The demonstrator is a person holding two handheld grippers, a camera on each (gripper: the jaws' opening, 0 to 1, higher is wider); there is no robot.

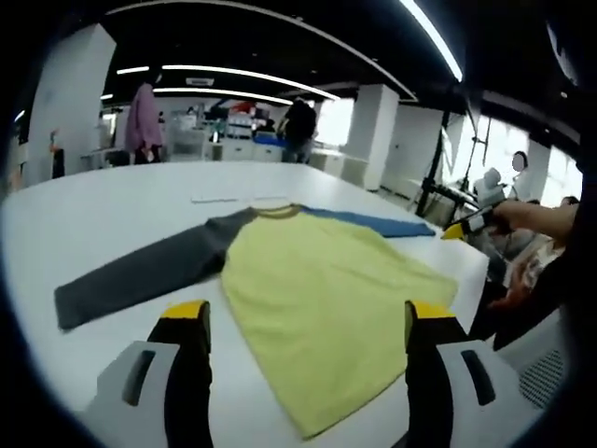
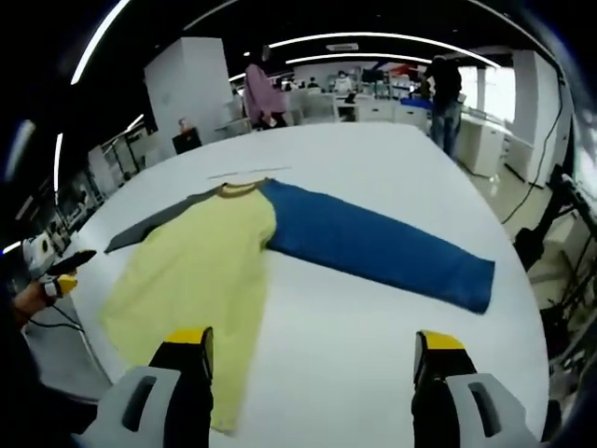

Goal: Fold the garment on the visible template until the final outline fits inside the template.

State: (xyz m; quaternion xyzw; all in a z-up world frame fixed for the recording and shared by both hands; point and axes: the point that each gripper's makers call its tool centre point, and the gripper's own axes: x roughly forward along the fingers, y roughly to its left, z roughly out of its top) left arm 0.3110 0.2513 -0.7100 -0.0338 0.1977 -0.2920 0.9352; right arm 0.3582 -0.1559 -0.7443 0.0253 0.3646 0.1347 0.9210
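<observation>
A long-sleeved shirt lies flat on the white table (image 1: 103, 219), with a yellow body (image 1: 317, 289), a grey sleeve (image 1: 140, 275) and a blue sleeve (image 1: 373, 222). In the right gripper view the yellow body (image 2: 196, 271) is at the left, the blue sleeve (image 2: 373, 247) stretches right and the grey sleeve (image 2: 154, 229) points away. My left gripper (image 1: 308, 317) is open above the shirt's hem side, holding nothing. My right gripper (image 2: 314, 345) is open over bare table beside the hem. Each gripper also shows in the other's view, held in a hand: right gripper (image 1: 464, 229), left gripper (image 2: 61, 275).
Thin pale strips (image 1: 219, 199) lie on the table beyond the collar, seen as a faint line (image 2: 247, 173) in the right gripper view. The table edge (image 2: 532, 308) runs near the blue cuff. People and desks stand far behind, one person (image 1: 300, 126) by the far tables.
</observation>
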